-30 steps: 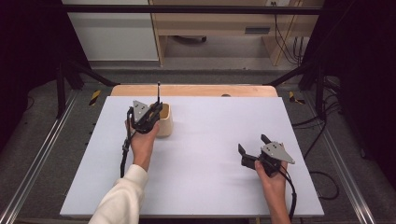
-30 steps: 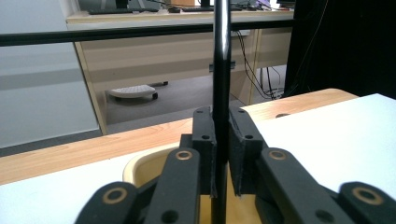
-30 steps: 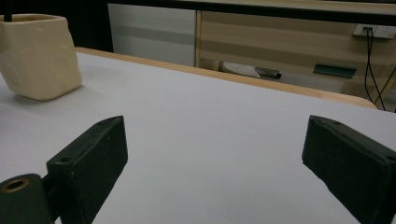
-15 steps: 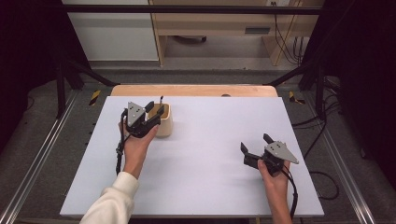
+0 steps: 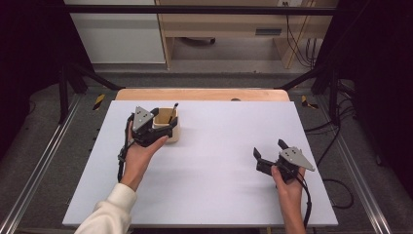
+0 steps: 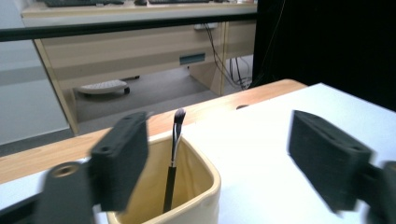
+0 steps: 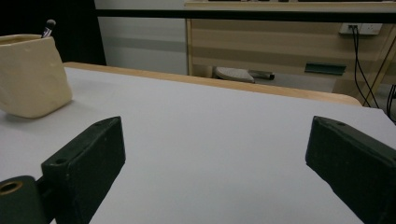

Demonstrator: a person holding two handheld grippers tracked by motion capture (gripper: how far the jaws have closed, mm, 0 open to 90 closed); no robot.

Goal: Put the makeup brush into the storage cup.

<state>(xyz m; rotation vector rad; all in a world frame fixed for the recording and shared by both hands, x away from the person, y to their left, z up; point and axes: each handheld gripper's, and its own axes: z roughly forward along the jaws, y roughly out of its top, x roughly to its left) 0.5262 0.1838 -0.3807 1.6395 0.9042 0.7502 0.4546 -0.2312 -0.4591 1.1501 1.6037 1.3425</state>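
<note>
One cream cup [image 5: 168, 127] upper left of the white table [image 5: 214, 165], one brush [image 5: 172, 113] standing inside, your left gripper [image 5: 163, 130] spread beside it, your right gripper [image 5: 269, 155] spread too, lower right.

White table [image 5: 219, 190] bare between the grippers — sole obstacle is the cream cup [image 5: 168, 127] holding an upright makeup brush [image 6: 173, 158].

Even overhead light; white surface [image 5: 224, 161] bright, no glare. Room edges at left and right fall to black. Soft, short shadows under the cream cup [image 7: 32, 74]. Left tool [image 6: 233, 158] jaws smeared with motion blur; brush [image 6: 173, 154] sharper. Right tool [image 7: 215, 168] jaws crisp, background slightly soft.
</note>
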